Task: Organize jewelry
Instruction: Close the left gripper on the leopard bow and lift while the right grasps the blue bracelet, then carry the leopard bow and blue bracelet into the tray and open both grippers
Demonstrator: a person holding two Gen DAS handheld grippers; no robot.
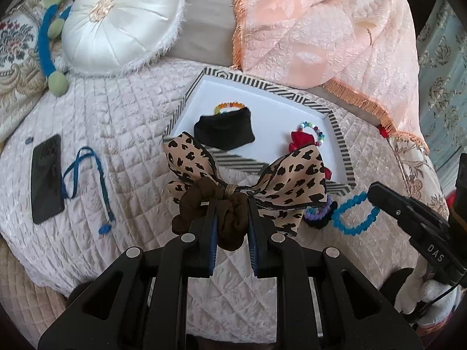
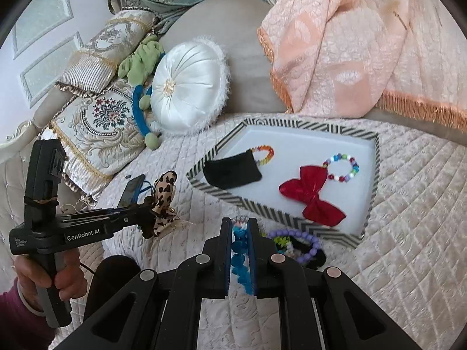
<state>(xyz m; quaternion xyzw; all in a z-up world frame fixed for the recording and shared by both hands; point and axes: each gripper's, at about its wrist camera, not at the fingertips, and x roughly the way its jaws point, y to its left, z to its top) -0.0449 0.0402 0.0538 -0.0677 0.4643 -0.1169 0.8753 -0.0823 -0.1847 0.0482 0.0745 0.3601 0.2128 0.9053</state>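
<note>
Your left claw [image 1: 232,204] grips the leopard scrunchie [image 1: 233,186], your right claw [image 2: 240,227] the blue bracelet [image 2: 240,256]; four pieces already fill the tray [image 2: 370,204], purple beads [image 2: 306,237] remain near it.

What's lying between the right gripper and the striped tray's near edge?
In the right wrist view, a purple bead bracelet on a small pile of other pieces lies between the right gripper and the striped tray, on the quilt.

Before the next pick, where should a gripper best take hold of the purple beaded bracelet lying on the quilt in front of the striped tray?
Grip the purple beaded bracelet on its right-hand arc, coming from above. That part of the loop lies bare on the quilt, while its left side overlaps other dark accessories and sits close to the right gripper.
</note>
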